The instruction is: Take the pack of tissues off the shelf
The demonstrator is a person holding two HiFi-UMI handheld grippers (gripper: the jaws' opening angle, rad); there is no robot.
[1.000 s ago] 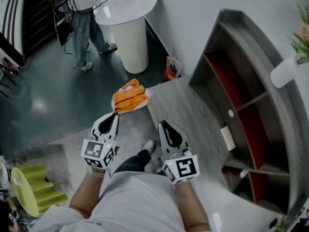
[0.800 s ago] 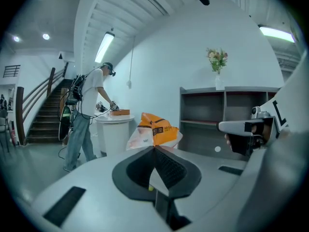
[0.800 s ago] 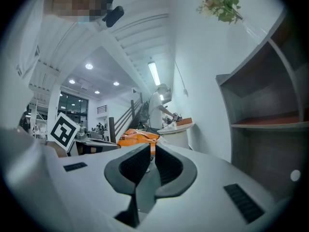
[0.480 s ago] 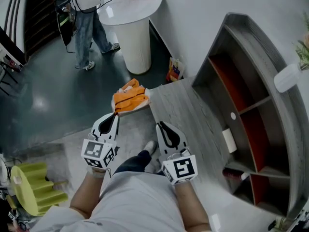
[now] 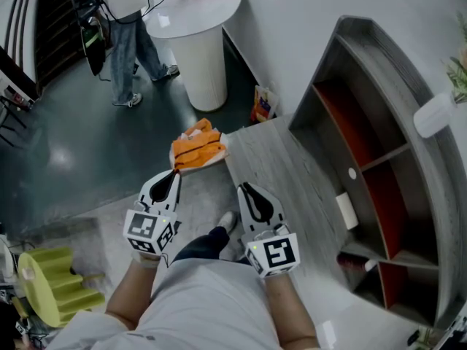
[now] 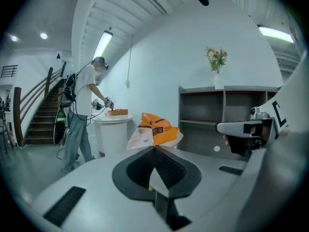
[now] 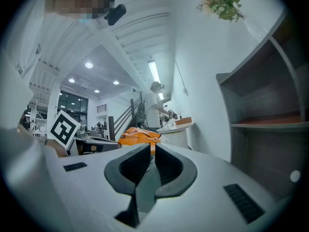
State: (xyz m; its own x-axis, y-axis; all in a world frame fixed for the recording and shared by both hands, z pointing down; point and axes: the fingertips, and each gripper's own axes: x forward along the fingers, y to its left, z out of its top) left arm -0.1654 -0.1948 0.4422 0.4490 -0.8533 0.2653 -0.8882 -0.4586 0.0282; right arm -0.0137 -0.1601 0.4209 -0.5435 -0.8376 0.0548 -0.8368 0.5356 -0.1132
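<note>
Barely shifted since before; both jaws pressed together, empty; left gripper (image 5: 174,175) pointing at tissue pack (image 5: 197,146) close ahead, right gripper (image 5: 245,189) farther off.

You can read nothing here. The orange-and-white plastic pack (image 5: 197,146) near the white round pedestal table (image 5: 198,46) bears dark print too small to make out. Your left gripper (image 5: 174,175) and right gripper (image 5: 244,188) carry only black-and-white square marker patterns.

The person wears a pale grey top (image 5: 204,301), dark trousers (image 5: 198,244) and a light shoe (image 5: 225,221). The left gripper (image 5: 174,173) and right gripper (image 5: 244,188) have white shells, ribbed black fingers (image 6: 169,167) and a cube (image 5: 274,254) of black-and-white square markers.
</note>
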